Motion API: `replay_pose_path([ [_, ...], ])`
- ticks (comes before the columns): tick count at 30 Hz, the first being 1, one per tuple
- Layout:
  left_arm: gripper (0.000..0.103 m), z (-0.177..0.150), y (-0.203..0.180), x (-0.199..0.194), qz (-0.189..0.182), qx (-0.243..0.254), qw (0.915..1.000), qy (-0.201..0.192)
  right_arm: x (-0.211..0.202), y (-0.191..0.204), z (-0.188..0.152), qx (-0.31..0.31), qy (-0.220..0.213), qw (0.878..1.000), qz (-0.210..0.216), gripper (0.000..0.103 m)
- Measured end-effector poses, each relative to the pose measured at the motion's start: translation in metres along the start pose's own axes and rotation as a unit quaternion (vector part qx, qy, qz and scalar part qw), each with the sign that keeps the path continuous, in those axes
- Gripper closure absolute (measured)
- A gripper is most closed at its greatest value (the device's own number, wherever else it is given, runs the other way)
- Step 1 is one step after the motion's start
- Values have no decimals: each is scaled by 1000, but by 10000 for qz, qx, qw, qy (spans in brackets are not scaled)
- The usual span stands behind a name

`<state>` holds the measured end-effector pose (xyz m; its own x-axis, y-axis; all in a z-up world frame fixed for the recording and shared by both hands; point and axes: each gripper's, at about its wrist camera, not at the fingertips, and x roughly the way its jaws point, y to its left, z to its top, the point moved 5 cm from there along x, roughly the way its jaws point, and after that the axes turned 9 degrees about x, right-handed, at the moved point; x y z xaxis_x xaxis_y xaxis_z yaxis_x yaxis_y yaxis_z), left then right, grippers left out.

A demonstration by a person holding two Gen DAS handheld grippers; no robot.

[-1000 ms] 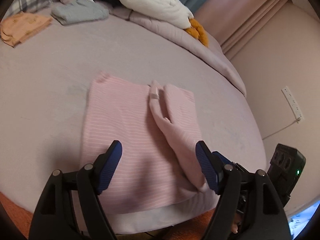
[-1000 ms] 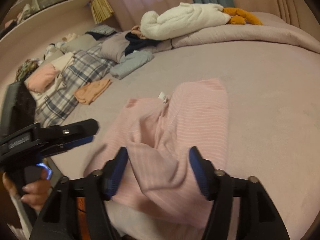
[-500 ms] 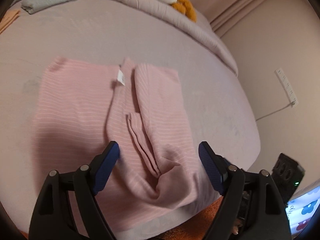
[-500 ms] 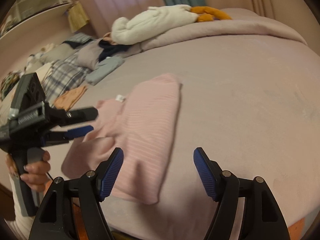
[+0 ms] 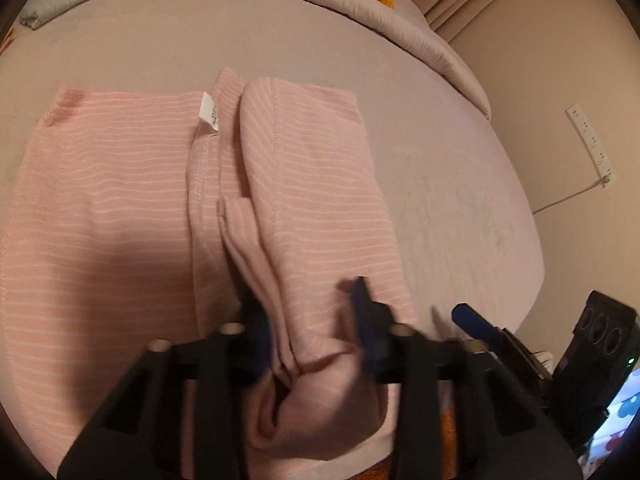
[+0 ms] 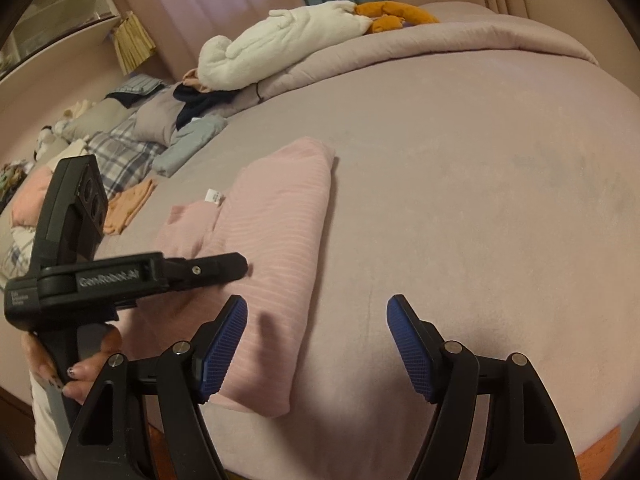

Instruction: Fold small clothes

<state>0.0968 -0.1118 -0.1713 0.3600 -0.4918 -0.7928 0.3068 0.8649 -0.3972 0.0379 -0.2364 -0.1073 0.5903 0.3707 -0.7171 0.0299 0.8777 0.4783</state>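
Pink striped garment [image 5: 120,208] lies flat on the bed [image 6: 480,160] near its front edge, right side already folded inward. Left gripper [image 5: 316,332] jaws closing around bunched near-edge fabric, blurred. Right gripper [image 6: 316,348] open, empty. Likely next: lift and fold.

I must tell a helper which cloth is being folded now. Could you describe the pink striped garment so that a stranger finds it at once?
Start from the wide mauve bed. Near its front edge, apart from the pile of pillows and clothes at the far side, lies the pink garment, partly folded lengthwise. It alone has thin white stripes and a small white label; the folded orange cloth and folded grey cloth are plain.
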Motion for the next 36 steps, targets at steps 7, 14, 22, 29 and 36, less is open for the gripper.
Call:
replay_pose_path([
  [7, 89, -3, 6, -24, 318, 110, 9990, -303, 0, -1, 0, -30, 40, 10000, -10, 30],
  [14, 90, -3, 25, -66, 723, 131, 9950, -675, 0, 11, 4, -184, 0, 9998, 85, 30],
  [22, 91, -20, 54, -102, 974, -139, 9911, -891, 10, 30, 1, -375, 118, 9990, 231, 30],
  [29, 92, -36, 67, -121, 1006, -432, 9885, -1047, 12, 41, 0, -520, 179, 9980, 316, 30],
  [36, 92, -44, 68, -132, 1046, -462, 9870, -1130, 13, 46, -1, -599, 196, 9975, 335, 30],
])
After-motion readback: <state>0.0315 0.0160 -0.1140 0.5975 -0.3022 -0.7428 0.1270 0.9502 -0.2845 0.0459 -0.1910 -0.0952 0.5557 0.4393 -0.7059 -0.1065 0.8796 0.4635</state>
